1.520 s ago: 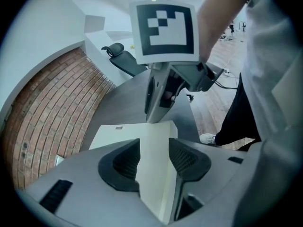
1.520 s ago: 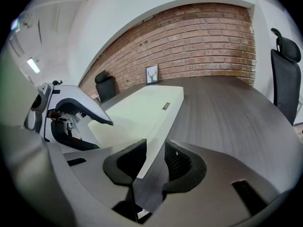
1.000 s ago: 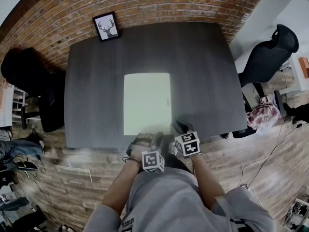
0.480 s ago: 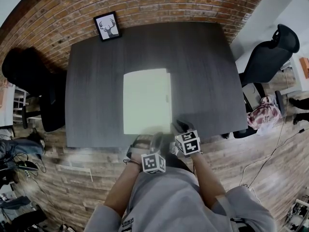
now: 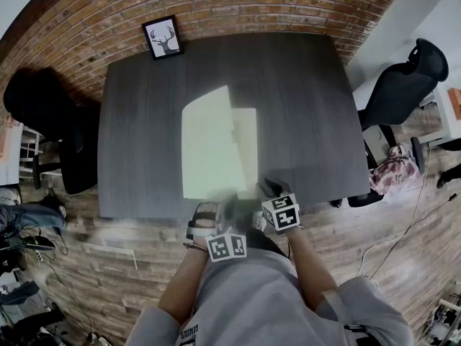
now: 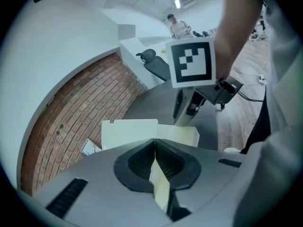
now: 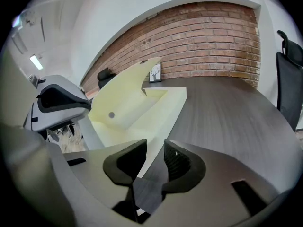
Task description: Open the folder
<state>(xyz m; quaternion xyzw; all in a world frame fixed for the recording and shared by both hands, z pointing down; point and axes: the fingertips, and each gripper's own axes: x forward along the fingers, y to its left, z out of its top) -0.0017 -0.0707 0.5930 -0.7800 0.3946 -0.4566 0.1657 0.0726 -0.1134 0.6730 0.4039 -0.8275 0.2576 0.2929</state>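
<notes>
One folder (image 5: 216, 146) lay on one table (image 5: 302, 99), with bare room right and far. The left gripper (image 6: 155, 144) clamped its lifted near edge; the right gripper's (image 7: 155, 149) jaws stood apart.

— Is there any writing here you can actually read?
— No words and no numbers. The closest thing is the square black-and-white marker on the left cube (image 5: 227, 246), which sits on the left gripper (image 5: 227, 205). There is another on the right cube (image 5: 280, 213), on the right gripper (image 5: 265, 188).
— Are those letters?
— No, they're blocky code patterns. The left gripper view shows one face of the right cube large: a black square with white steps inside, set in a white border.
— Anything on the clothes?
— There's white print low on the grey sweatshirt (image 5: 189, 331) and a small dark tag (image 5: 358, 329) on the sleeve. Both are too small to read.
</notes>
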